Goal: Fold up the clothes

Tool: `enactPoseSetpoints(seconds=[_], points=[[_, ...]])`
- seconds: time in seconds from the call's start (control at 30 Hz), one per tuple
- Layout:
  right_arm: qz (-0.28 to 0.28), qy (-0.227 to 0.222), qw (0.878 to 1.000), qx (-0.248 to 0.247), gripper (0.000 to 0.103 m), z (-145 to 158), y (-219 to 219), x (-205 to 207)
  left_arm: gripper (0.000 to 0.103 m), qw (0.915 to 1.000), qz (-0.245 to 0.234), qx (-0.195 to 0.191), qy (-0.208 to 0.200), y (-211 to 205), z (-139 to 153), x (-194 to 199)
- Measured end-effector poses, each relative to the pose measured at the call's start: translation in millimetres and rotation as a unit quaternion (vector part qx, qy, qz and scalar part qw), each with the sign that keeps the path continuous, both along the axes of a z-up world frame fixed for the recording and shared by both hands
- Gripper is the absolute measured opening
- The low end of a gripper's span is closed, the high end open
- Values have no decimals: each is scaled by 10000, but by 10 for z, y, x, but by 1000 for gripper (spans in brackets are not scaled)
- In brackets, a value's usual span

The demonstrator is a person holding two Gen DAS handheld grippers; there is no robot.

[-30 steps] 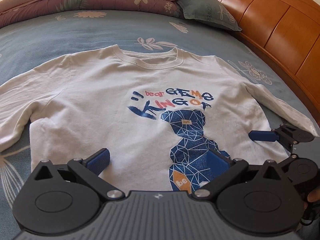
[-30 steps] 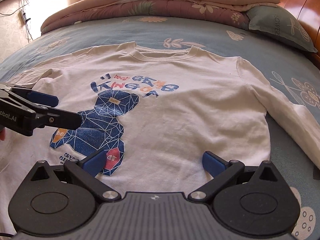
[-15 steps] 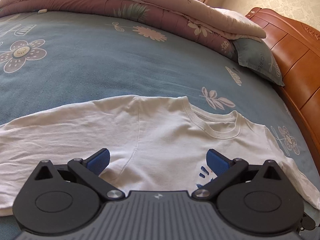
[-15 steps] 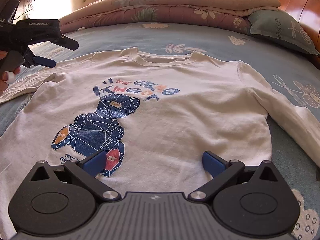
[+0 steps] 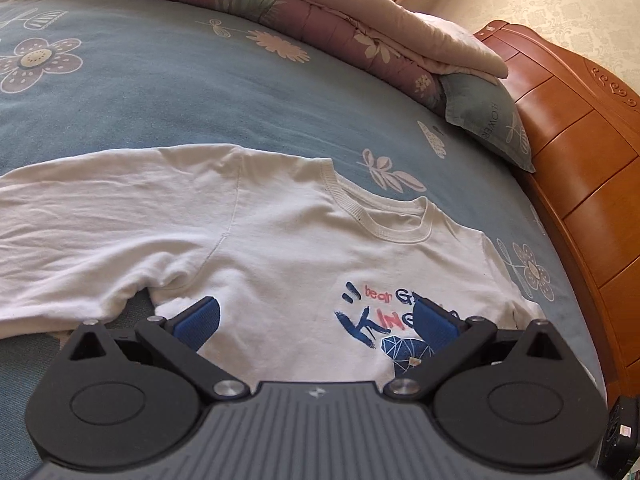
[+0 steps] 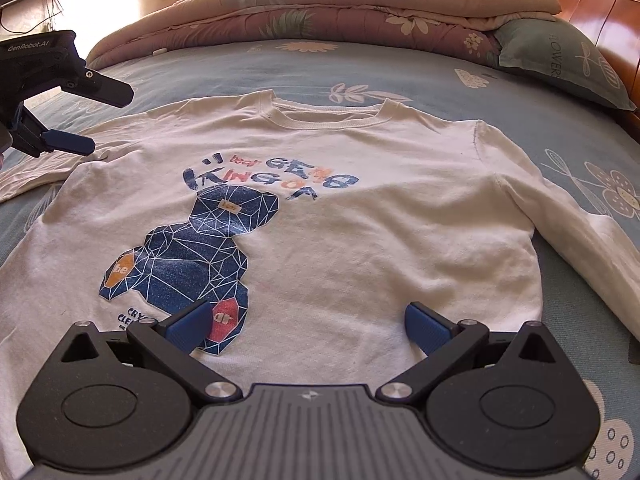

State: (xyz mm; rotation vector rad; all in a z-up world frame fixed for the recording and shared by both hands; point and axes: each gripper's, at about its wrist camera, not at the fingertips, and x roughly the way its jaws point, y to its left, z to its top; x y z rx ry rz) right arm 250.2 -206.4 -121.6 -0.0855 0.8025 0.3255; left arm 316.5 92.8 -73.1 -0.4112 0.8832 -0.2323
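Note:
A white long-sleeved shirt (image 6: 360, 216) with a blue bear print lies flat and face up on the bed, collar away from me, both sleeves spread out. My left gripper (image 5: 316, 320) hovers open over the shirt's left armpit and chest (image 5: 280, 248), nothing between its blue pads. In the right wrist view that same left gripper (image 6: 106, 120) shows at the upper left, open, above the left shoulder and sleeve. My right gripper (image 6: 308, 326) is open above the shirt's lower hem area, beside the bear's foot, holding nothing.
A blue flowered sheet (image 6: 400, 68) covers the bed. A folded quilt (image 6: 340, 12) and a grey-green pillow (image 6: 560, 64) lie along the far edge. A wooden headboard (image 5: 580, 168) runs along the right side.
My left gripper has swung from the shirt's lower middle up and left to the left shoulder and armpit. The right gripper has stayed almost still. The shirt has not moved.

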Motion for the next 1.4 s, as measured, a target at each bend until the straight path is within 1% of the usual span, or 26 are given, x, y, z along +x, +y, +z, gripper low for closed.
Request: enactPoseSetpoints(seconds=[0.13,0.17,0.27,0.33,0.4,0.47,0.53,0.57,0.67,0.73,0.77,0.83,0.87,0.93,1.0,1.07,1.13,1.17,1.27,1.3,1.37,1.4], points=[[11,25,10000,-3,103,7,-5,13,102,9988,345,4,352,103,-263,-92],[9,28,10000,-4,103,7,-5,13,102,9992,279,20,272,108,-253,-172],[4,35,10000,-6,103,8,-5,14,102,9989,189,145,415,89,-139,-302],[1,39,10000,-7,103,8,-6,14,102,9994,179,44,278,100,-42,-352],[-8,33,10000,-18,103,6,0,14,102,9996,96,-226,149,104,-5,-348],[-13,25,10000,-22,103,4,3,13,102,9991,128,-308,274,73,-76,-327],[-10,19,10000,-13,103,3,-2,11,102,9979,195,-274,560,33,-229,-354],[-8,14,10000,-9,103,3,-5,9,102,9980,185,-275,543,19,-265,-403],[-15,20,10000,-11,103,5,-5,12,102,9985,-5,-143,531,-13,-206,-575],[-19,17,10000,-5,103,5,-5,12,102,9993,59,-153,336,87,-62,-591],[-19,9,10000,-5,103,3,-4,10,102,9996,160,-121,174,160,20,-563],[-22,-14,10000,-10,103,0,-1,4,102,9984,539,-145,-129,383,171,-429],[-24,-26,10000,-16,103,-2,2,0,102,9971,719,-195,-175,491,201,-354],[-20,-34,10000,-17,103,-3,2,-4,102,9942,1014,-320,-144,691,178,-171],[-15,-31,10000,-18,103,-4,1,-4,102,9924,1216,-166,-38,782,79,-49],[-13,-18,10000,-21,103,0,1,1,102,9914,1300,-53,159,818,-62,0],[-11,-4,10000,-22,103,4,0,3,102,9896,1380,-173,379,851,-231,-77],[-10,2,10000,-20,103,5,-2,4,102,9912,1295,-123,234,833,-218,-163],[-11,12,10000,-16,103,7,-4,5,102,9911,1073,-436,663,861,-157,-240],[-13,10,10000,-16,103,6,-3,4,102,9912,1075,-489,603,899,-109,-253],[-17,7,10000,-18,103,4,-2,2,102,9915,1270,-173,211,1003,69,-258],[-19,6,10000,-19,103,3,-1,1,102,9903,1392,-39,27,1066,134,-239]])
